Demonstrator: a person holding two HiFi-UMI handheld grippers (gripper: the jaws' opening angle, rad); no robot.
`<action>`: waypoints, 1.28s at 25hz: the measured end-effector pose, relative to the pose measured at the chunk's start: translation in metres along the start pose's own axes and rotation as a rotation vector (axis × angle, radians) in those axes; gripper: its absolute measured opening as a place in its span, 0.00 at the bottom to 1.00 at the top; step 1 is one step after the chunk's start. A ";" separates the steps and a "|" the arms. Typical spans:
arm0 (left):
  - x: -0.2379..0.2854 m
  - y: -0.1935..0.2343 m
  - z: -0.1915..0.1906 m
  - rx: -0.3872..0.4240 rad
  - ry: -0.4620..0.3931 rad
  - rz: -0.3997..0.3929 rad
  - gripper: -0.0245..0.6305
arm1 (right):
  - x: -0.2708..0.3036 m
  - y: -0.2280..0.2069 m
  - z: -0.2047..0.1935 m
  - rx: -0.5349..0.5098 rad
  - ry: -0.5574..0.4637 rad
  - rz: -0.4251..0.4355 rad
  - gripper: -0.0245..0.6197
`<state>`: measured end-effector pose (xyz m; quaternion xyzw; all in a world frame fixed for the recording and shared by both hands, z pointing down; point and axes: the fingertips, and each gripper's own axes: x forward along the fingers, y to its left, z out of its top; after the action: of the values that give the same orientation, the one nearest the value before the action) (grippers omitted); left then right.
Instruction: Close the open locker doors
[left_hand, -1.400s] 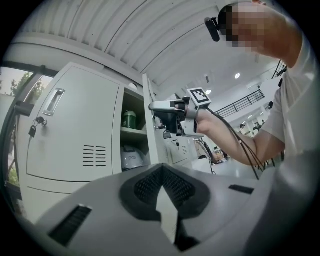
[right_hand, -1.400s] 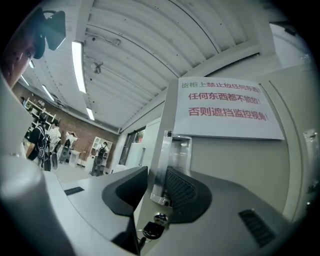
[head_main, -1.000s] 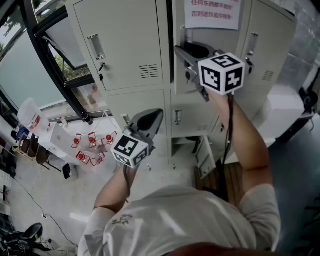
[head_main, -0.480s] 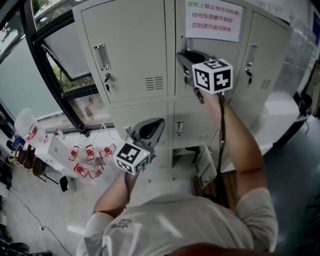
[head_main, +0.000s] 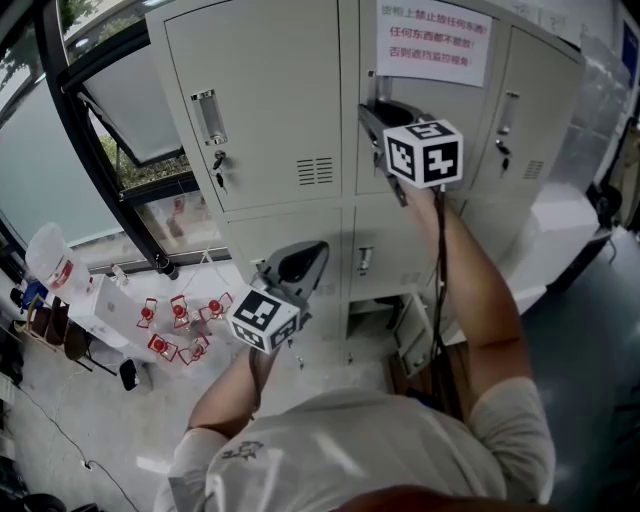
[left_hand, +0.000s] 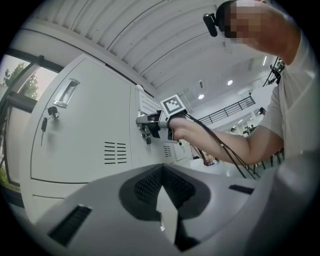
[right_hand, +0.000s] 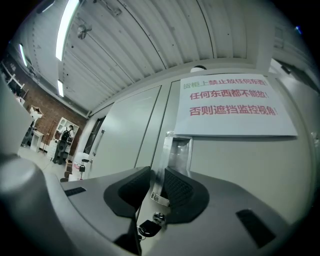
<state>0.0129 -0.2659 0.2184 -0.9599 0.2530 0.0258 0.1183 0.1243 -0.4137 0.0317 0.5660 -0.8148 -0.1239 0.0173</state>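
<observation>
The grey lockers (head_main: 270, 100) fill the head view. My right gripper (head_main: 372, 108) is raised to the upper middle door (head_main: 440, 110), which carries a paper sign (head_main: 433, 28). In the right gripper view the pads of this gripper (right_hand: 156, 186) press on either side of that door's left edge, beside its chrome handle (right_hand: 178, 150) and above a key (right_hand: 149, 227) in the lock. My left gripper (head_main: 316, 250) hangs lower, in front of the lower doors, shut on nothing (left_hand: 161, 167). A bottom-row door (head_main: 412, 325) stands ajar.
A black-framed window (head_main: 100, 150) lies to the left of the lockers, with red chairs (head_main: 180, 320) seen far below outside. The upper left door has a handle (head_main: 209, 116) and a hanging key (head_main: 217, 160). A pale ledge (head_main: 570, 215) sits at the right.
The head view has shifted a little, so the lockers sit lower in the frame. My right gripper stays at the upper middle door's handle edge. The left gripper has barely moved.
</observation>
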 end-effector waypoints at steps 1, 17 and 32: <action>0.000 0.001 -0.001 -0.002 0.001 -0.002 0.04 | 0.000 0.000 0.000 -0.008 0.001 -0.008 0.17; 0.000 -0.002 -0.007 -0.018 0.006 -0.018 0.04 | -0.015 0.003 0.001 -0.105 -0.068 -0.146 0.25; 0.007 -0.016 -0.033 -0.070 0.025 -0.009 0.04 | -0.104 0.065 -0.082 -0.088 -0.145 -0.007 0.25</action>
<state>0.0264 -0.2632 0.2533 -0.9648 0.2492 0.0219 0.0817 0.1162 -0.3109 0.1374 0.5570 -0.8058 -0.2004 -0.0174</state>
